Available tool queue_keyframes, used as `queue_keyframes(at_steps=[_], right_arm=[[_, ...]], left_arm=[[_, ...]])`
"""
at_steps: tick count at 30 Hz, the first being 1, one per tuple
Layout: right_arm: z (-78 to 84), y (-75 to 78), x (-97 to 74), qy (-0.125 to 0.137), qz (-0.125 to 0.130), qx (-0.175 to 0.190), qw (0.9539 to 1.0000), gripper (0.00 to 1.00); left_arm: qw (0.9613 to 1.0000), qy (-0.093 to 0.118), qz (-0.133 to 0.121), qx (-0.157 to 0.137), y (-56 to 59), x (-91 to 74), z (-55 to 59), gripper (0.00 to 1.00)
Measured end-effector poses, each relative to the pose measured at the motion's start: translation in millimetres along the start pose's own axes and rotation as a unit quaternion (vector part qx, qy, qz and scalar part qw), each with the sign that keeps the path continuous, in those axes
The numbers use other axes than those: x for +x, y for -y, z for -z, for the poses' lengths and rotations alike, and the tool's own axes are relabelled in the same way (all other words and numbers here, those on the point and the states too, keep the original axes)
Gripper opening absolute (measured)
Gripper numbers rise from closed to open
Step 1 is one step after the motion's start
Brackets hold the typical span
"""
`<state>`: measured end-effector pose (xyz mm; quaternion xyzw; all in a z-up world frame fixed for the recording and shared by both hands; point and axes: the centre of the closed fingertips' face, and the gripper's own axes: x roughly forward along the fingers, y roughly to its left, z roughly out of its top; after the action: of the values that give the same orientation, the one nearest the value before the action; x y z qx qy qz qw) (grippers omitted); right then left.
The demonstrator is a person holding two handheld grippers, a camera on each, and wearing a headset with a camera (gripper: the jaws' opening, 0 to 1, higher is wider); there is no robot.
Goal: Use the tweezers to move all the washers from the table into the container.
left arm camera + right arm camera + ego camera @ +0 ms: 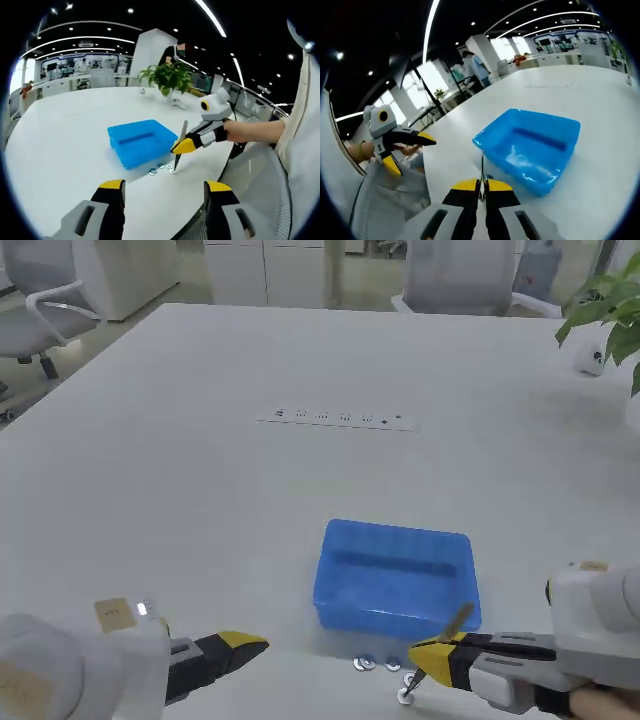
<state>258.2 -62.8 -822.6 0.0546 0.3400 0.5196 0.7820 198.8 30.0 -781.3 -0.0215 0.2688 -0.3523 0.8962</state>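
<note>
White table (200, 490), blue container (395, 575) just beyond the washers (365, 664) for a short carry — right gripper (428, 653) clamps the tweezers (460, 618), tips down at one; left gripper (165, 185) wide, idle at left.

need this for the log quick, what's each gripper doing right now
Left gripper: open, holding nothing.
Right gripper: shut on the tweezers.

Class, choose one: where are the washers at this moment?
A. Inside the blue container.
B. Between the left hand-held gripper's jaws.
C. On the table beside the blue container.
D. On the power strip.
C: the washers lie on the white table just outside the blue container, by the tip of the tweezers held in the right hand-held gripper.
</note>
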Motion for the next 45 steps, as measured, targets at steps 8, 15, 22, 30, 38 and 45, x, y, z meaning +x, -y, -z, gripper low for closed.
queue_keyframes(at_steps=[8,15,22,30,38,45], right_arm=[[6.5,3.3,2.9,-0.026,0.016,-0.018,0.9994,0.02],[8.3,1.4,7.4,-0.036,0.015,-0.024,0.9989,0.03],[13.6,-14.4,11.8,-0.06,-0.004,-0.078,0.9951,0.03],[23.8,-36.6,22.6,-0.114,0.003,-0.253,0.9606,0.03],[15.7,-22.1,21.8,-0.062,0.054,-0.162,0.9833,0.0],[8.2,-10.3,10.9,-0.016,0.05,-0.091,0.9945,0.01]], left_arm=[[0.9921,0.075,-0.098,0.023,-28.6,-15.3,-22.8,0.78],[0.9914,0.082,-0.101,0.013,-33.6,-17.8,-21.8,0.8],[0.9926,0.078,-0.091,0.018,-30.0,-15.7,-20.9,0.81],[0.9915,0.076,-0.101,0.029,-32.6,-16.4,-21.2,0.81],[0.9901,0.081,-0.11,0.033,-35.4,-18.6,-22.3,0.81],[0.9896,0.084,-0.113,0.032,-36.6,-20.1,-22.7,0.81]])
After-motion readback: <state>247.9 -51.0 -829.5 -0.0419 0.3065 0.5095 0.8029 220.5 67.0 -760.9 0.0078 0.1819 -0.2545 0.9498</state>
